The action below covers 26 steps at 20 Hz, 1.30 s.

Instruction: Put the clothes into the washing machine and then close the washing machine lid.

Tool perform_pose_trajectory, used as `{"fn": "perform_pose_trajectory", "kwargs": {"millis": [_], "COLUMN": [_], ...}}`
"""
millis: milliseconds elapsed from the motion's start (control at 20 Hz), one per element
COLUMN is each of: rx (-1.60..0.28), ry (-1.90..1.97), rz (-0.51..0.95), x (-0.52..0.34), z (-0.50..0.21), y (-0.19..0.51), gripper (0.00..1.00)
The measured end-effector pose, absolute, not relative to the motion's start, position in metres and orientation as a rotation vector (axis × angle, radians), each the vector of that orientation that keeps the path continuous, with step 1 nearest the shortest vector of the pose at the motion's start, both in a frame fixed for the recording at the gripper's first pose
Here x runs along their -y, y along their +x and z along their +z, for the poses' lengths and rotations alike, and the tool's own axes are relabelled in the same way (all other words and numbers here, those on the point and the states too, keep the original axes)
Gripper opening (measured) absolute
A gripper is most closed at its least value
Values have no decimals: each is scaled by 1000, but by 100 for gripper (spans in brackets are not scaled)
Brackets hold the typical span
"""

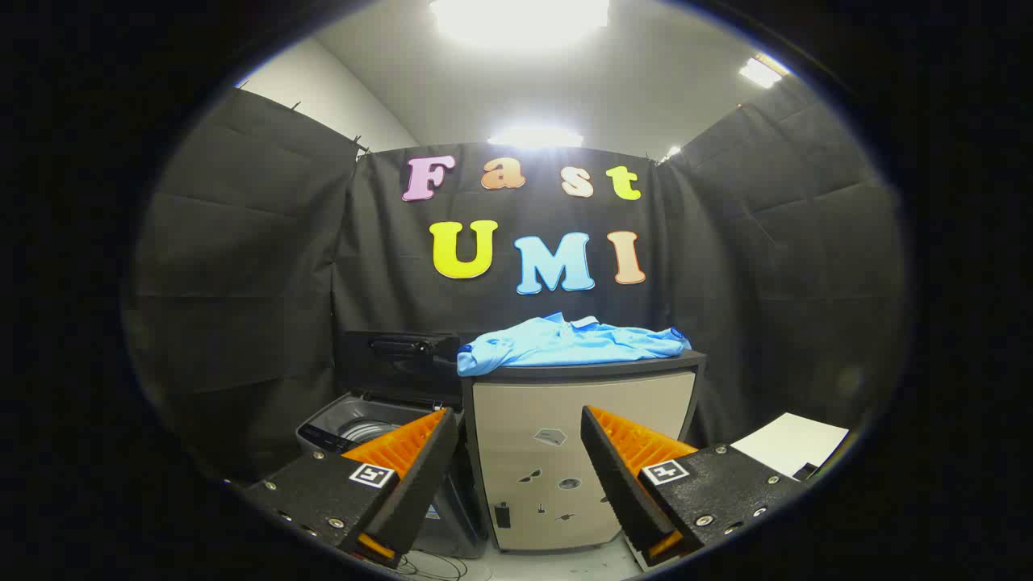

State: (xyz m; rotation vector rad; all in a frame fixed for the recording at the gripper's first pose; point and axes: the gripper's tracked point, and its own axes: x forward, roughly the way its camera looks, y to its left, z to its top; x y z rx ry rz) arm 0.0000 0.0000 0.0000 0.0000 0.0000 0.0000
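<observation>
- gripper (pixel 520 440) open, fingers spread wide, holding nothing
- one shirt (pixel 569 343) lies crumpled on top of the cabinet (pixel 565 452), beyond the fingers and well apart from them
- likely light, soft and floppy; pinch a raised fold near its middle so less of it trails
- one washer (pixel 359 428) sits low beside the cabinet, its lid (pixel 399 363) standing open
- one white sheet (pixel 795 444) lies off to the other side
</observation>
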Motion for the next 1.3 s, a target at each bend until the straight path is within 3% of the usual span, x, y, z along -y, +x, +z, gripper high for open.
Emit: {"fn": "perform_pose_trajectory", "kwargs": {"millis": [1300], "rx": [35], "ry": [18], "rz": [-3], "x": [5], "z": [28], "y": [-12], "gripper": [95]}}
